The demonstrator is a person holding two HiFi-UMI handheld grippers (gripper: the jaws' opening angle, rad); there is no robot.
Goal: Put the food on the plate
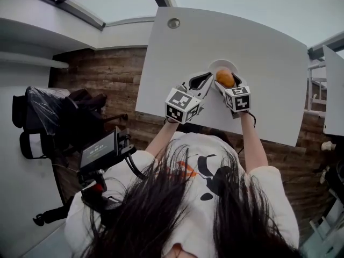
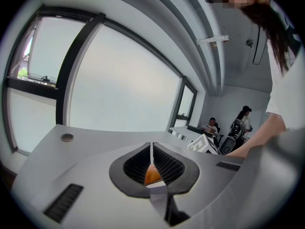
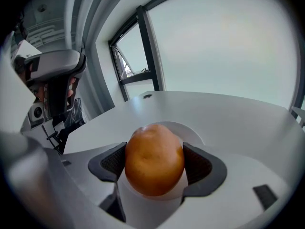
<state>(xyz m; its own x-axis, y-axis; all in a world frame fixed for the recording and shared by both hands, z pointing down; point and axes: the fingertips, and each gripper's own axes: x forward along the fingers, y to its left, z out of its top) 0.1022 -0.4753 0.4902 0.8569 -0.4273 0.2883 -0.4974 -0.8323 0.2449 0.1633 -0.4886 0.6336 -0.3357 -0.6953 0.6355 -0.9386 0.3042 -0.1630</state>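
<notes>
Right gripper view shows the two dark ribbed fingers (image 3: 113, 162) pressed against the left and right flanks of an orange (image 3: 154, 159), so the right gripper (image 3: 154, 163) is clamped on the fruit. Its smooth skin bulges above and in front of the pads. Right behind and under the orange curves the rim of a white plate (image 3: 191, 129). Nothing else lies in the plate, and I cannot tell whether the fruit touches it.

Left gripper view shows the left gripper (image 2: 151, 149) with its fingers (image 2: 170, 162) closed tip to tip, pinching nothing. A sliver of the orange (image 2: 152, 175) shows through the small gap lower down, past the jaws.

From the head view, the right gripper (image 1: 226, 83) holds the orange (image 1: 225, 78) over the near part of the plate (image 1: 222, 64). The left gripper (image 1: 204, 81) sits just beside it on the left, jaws pointing toward the fruit.

The plate stands about midway across the white table (image 1: 269, 63), somewhat nearer the person's edge than the far one. A round cable grommet (image 1: 173, 23) is set near the far left corner. Off the table's left edge, a black bag (image 1: 45, 112) rests on the floor.
</notes>
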